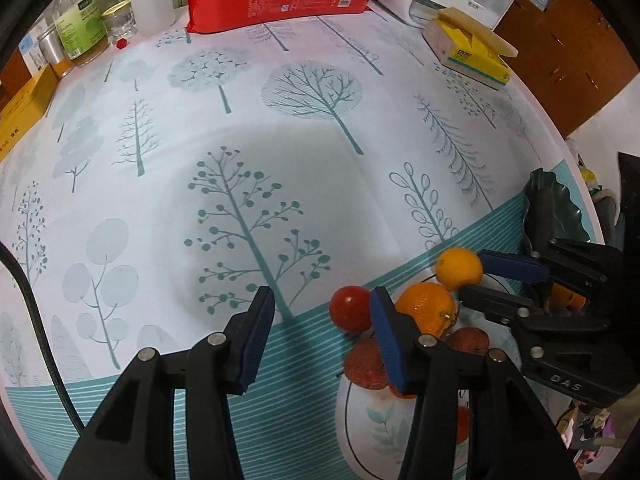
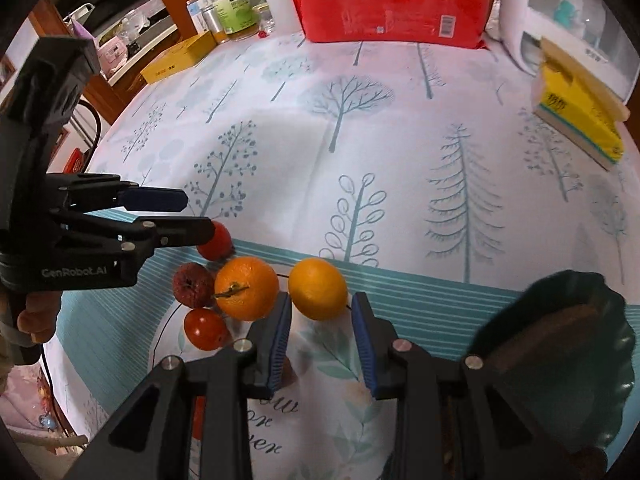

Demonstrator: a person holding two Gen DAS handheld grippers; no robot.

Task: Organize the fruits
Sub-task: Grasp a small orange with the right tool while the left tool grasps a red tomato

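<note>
On the tree-print tablecloth lies a group of fruit: a yellow-orange citrus [image 2: 318,288], a larger orange with a stem [image 2: 247,288], a wrinkled dark red fruit [image 2: 193,285] and two red tomatoes [image 2: 205,329] [image 2: 216,243]. My right gripper [image 2: 320,344] is open, its blue pads just short of the yellow citrus on either side. My left gripper [image 1: 320,340] is open and empty, its right finger beside the stemmed orange [image 1: 427,310] and a tomato [image 1: 350,308]. The right gripper [image 1: 480,274] shows there by the yellow citrus [image 1: 459,268]. A dark green leaf-shaped dish [image 2: 560,360] sits at the right.
A red package [image 2: 390,0] stands at the table's far edge, with bottles and jars [image 2: 234,4] to its left. A yellow tissue box [image 2: 576,116] lies at the far right, a yellow box [image 2: 178,58] at the far left. The left gripper [image 2: 160,216] reaches in from the left.
</note>
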